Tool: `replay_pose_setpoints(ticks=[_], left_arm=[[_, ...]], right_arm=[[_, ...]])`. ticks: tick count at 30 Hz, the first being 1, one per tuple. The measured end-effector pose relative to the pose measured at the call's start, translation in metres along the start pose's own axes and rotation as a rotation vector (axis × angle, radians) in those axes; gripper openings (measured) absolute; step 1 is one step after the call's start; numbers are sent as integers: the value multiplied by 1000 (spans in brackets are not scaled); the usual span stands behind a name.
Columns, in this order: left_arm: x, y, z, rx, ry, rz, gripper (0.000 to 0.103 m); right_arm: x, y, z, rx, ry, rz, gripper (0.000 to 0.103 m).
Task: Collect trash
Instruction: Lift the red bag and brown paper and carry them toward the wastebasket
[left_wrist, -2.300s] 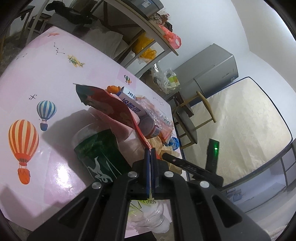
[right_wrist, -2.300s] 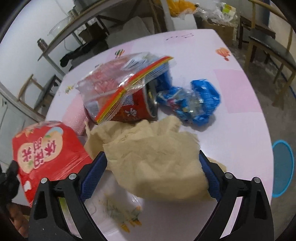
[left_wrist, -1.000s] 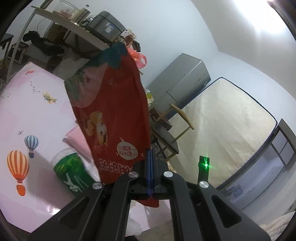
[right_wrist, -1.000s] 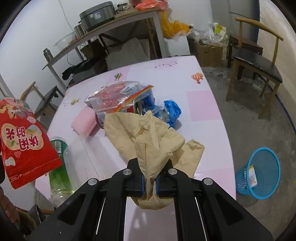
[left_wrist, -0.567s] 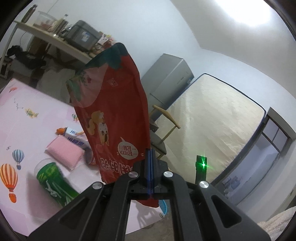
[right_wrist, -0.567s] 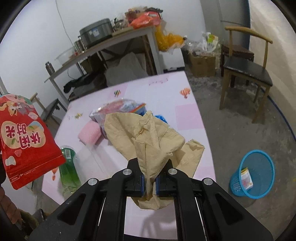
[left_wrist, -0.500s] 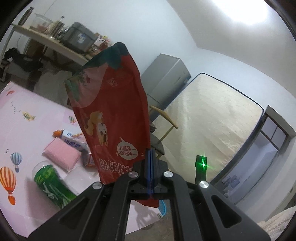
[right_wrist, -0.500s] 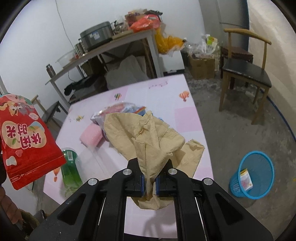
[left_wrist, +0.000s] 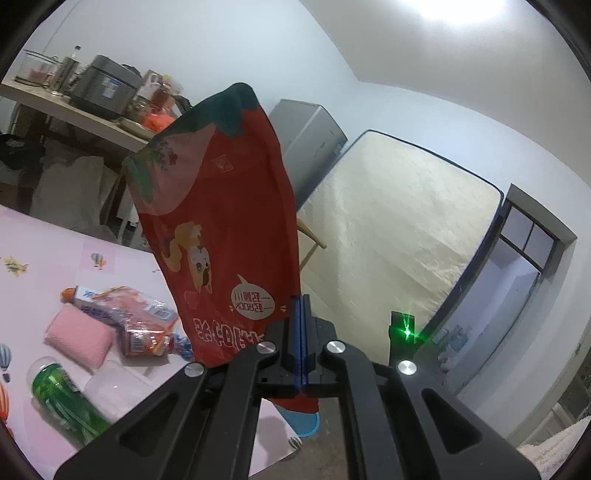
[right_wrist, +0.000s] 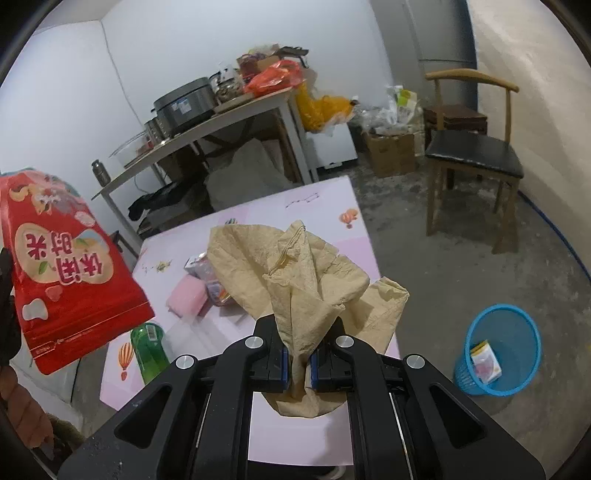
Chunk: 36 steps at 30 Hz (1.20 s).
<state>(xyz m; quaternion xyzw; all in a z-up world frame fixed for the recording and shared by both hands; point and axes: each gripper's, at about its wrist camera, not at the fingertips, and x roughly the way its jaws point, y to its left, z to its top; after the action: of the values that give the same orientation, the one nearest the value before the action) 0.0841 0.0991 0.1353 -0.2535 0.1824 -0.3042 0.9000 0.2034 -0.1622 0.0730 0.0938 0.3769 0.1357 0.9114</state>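
My left gripper (left_wrist: 300, 332) is shut on the bottom edge of a red snack bag (left_wrist: 221, 236) and holds it upright, high above the pink table (left_wrist: 44, 266). The same bag shows at the left of the right wrist view (right_wrist: 62, 273). My right gripper (right_wrist: 297, 358) is shut on a crumpled brown paper bag (right_wrist: 306, 273), lifted above the table's near edge. A blue mesh trash basket (right_wrist: 498, 350) stands on the floor at the right with a small packet inside; its rim peeks out below the red bag in the left wrist view (left_wrist: 301, 424).
On the table lie a green bottle (left_wrist: 62, 398), a pink sponge (left_wrist: 77, 336), a clear bag of wrappers (left_wrist: 136, 317) and a clear plastic cup (left_wrist: 110, 391). A wooden chair (right_wrist: 472, 147) stands at the right. A cluttered shelf table (right_wrist: 221, 110) stands behind.
Both grippers have risen and pulled back from the table with their bags held. The table looks smaller and lower, and the blue basket has come closer in the right view.
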Motion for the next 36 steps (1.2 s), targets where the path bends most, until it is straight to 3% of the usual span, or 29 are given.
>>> replay_pose_setpoints(ticks=[24, 29, 36], left_arm=[[100, -7, -7, -7, 159, -24, 0], [137, -14, -10, 18, 243, -33, 0], [231, -43, -21, 72, 427, -78, 0]], right_arm=[[2, -71, -13, 184, -25, -87, 7], [0, -109, -25, 277, -27, -127, 7], [-20, -178, -41, 421, -59, -235, 7]])
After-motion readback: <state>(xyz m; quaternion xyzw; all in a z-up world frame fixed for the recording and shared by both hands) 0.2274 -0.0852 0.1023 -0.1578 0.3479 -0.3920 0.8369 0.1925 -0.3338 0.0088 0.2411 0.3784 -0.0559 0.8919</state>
